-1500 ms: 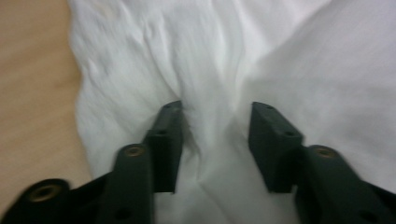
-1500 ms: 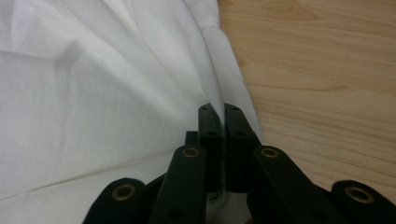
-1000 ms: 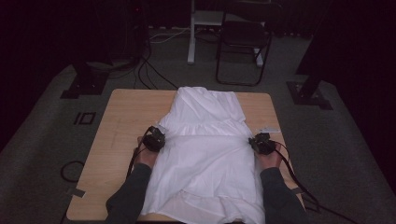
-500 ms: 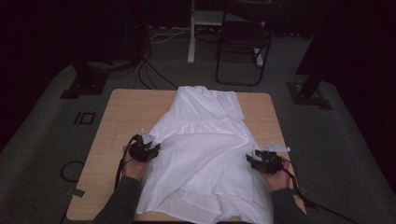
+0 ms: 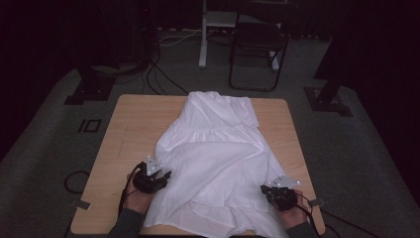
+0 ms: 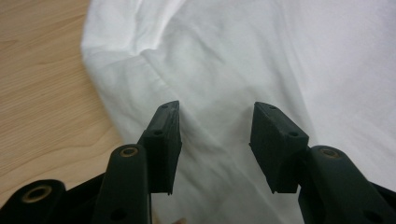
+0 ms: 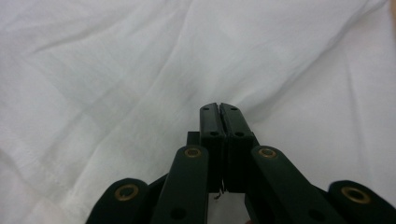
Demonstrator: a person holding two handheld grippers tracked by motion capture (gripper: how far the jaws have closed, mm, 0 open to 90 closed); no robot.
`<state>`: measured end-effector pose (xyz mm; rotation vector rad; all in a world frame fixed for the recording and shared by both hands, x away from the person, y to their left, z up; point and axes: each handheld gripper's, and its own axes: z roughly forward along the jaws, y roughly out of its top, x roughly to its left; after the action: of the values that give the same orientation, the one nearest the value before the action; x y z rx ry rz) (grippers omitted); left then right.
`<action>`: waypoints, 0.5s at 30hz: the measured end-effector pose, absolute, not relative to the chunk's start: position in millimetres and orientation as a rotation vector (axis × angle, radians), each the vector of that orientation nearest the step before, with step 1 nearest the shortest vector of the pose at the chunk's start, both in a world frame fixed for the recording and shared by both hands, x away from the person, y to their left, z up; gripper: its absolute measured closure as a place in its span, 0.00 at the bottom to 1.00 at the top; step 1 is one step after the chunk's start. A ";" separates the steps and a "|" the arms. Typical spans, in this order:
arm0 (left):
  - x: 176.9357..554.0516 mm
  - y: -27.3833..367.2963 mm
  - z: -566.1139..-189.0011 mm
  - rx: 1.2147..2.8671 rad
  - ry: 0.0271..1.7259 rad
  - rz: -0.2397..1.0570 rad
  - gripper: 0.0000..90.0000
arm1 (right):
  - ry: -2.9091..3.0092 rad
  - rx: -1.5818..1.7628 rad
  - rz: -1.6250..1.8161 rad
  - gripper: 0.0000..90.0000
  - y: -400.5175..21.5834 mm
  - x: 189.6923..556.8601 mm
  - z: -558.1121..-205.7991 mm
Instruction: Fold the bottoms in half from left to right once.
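Note:
A white dress [image 5: 218, 148] lies spread on the wooden table [image 5: 133, 124], its top at the far end and its hem at the near edge. My left gripper [image 5: 164, 176] sits at the dress's left edge, open. In the left gripper view [image 6: 215, 121] its jaws have just been opening; the cloth [image 6: 261, 56] lies between them, not pressed. My right gripper [image 5: 267, 190] rests on the dress's right side near the hem. In the right gripper view [image 7: 219, 107] its jaws have just closed together, and creases in the cloth [image 7: 116, 70] run out from their tips.
Bare wood [image 6: 37, 70] shows left of the dress. Beyond the table's far edge stand a dark folding chair [image 5: 257, 44], a white post [image 5: 203, 34], and floor cables [image 5: 163, 79]. Black stand bases [image 5: 89, 89] [image 5: 327, 96] flank the far corners.
Both hands have slid from the dress's waist down its sides toward the near edge. The left jaws have opened. The right jaws opened on the way and are now shut again.

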<state>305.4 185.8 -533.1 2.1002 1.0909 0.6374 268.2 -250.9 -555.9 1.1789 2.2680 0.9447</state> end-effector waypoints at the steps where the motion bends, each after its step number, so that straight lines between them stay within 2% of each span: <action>1: 304.9 183.9 -533.2 2.103 1.082 0.632 0.58 | 2.249 1.180 0.962 0.99 -253.4 266.0 -553.2; 10: 301.0 166.1 -538.4 2.158 1.015 0.630 0.56 | 1.982 1.270 1.140 1.00 -306.0 237.4 -512.3; 15: 302.1 161.0 -548.1 2.211 1.013 0.633 0.55 | 1.890 1.404 1.097 1.00 -341.3 229.5 -517.0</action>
<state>302.1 161.0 -548.1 2.2114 1.0126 0.6329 229.5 -341.3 -517.0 1.4035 1.8902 1.0969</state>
